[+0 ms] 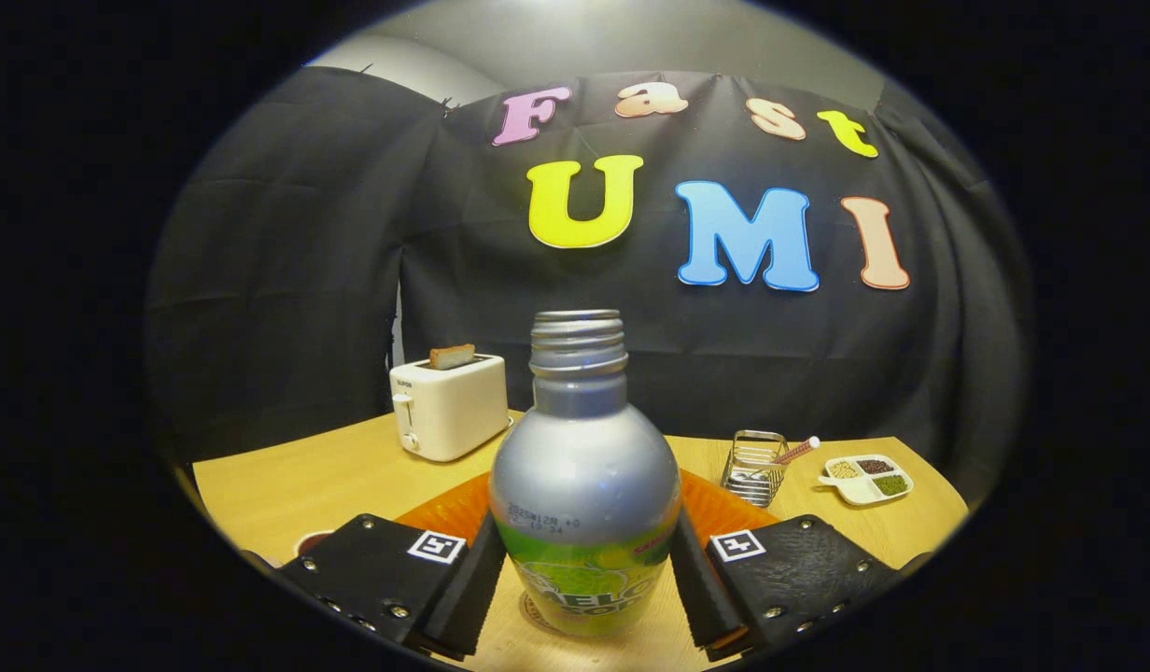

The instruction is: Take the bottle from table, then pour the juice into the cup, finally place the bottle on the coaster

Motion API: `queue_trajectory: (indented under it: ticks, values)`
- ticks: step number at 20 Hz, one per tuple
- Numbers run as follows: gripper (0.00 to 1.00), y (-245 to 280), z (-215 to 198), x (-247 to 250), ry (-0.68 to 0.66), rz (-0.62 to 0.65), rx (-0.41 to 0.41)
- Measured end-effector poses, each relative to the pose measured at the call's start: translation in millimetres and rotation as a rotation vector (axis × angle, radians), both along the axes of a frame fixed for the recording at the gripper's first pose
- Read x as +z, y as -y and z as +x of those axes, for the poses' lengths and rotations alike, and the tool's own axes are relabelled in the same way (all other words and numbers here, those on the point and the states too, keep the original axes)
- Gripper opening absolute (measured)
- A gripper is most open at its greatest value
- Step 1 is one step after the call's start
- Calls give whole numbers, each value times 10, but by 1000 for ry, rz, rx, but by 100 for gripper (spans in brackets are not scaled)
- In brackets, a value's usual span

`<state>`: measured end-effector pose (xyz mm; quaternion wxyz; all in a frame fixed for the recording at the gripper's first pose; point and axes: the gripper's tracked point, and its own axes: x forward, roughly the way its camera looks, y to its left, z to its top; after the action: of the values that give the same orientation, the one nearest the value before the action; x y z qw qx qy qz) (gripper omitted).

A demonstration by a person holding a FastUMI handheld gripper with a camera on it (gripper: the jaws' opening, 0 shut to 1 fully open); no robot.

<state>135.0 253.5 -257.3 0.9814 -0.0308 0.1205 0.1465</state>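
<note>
A silver bottle (pixel 582 467) with a green label and an open threaded neck stands upright between my fingers. My gripper (pixel 584 555) is shut on the bottle, the left pad (pixel 477 583) and the right pad (pixel 696 583) pressing its lower sides. Under the bottle's base peeks the rim of a round coaster (pixel 536 616) on the wooden table (pixel 286 485); I cannot tell whether the bottle rests on it. A dark reddish cup rim (pixel 311 539) shows just beyond my left finger.
An orange mat (pixel 724 509) lies right behind the bottle. A white toaster (pixel 447 406) with a slice of bread stands at the back left. A wire rack (pixel 755 465) and a small divided dish (pixel 867 478) sit at the back right.
</note>
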Motion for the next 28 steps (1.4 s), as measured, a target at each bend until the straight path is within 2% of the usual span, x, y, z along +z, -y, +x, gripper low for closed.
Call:
queue_trajectory:
  ticks: [10, 15, 18, 19, 22, 28]
  values:
    - [81, -130, 186, -637, -67, 16, -45]
    - [81, -101, 212, -638, -29, 38, -60]
    - [84, -113, 189, -773, -62, 34, -54]
    - [99, -113, 186, -750, -57, 38, -51]
    - [100, -122, 146, -545, -23, 50, -46]
    - [99, 34, -60, 335, 7, 124, -101]
